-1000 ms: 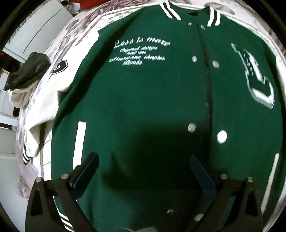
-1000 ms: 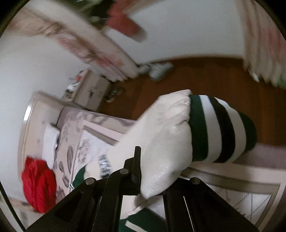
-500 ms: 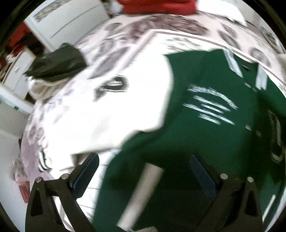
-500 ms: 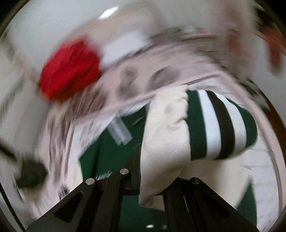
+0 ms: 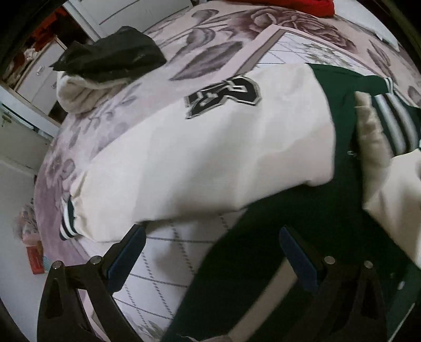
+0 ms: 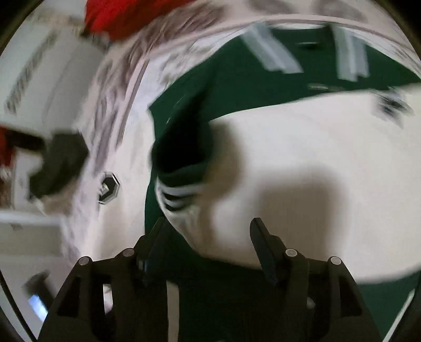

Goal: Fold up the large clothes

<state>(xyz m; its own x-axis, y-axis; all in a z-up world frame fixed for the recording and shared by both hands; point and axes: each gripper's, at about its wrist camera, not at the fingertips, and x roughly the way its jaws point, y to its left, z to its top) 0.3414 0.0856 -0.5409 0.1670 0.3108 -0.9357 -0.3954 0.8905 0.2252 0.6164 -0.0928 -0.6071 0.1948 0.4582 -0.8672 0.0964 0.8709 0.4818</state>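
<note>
Green varsity jacket spread front-up across the middle of the floral bedspread, collar toward the far edge where something red lies. Right sleeve already folded across the chest, striped cuff resting on the green body. Left sleeve lying outstretched toward the bed's left edge, a dark garment on a pale bundle beyond it.

Left gripper spread wide, holding nothing, hovering just above the hem near that sleeve. Right gripper parted and empty over the folded sleeve.

Probably next: pinch the left sleeve close to the cuff, lift just clear, lay flat across the chest without bunching.

Against a second ago: right gripper no longer clamping the cuff, sleeve released onto the chest; left view swung from jacket front to left sleeve.
</note>
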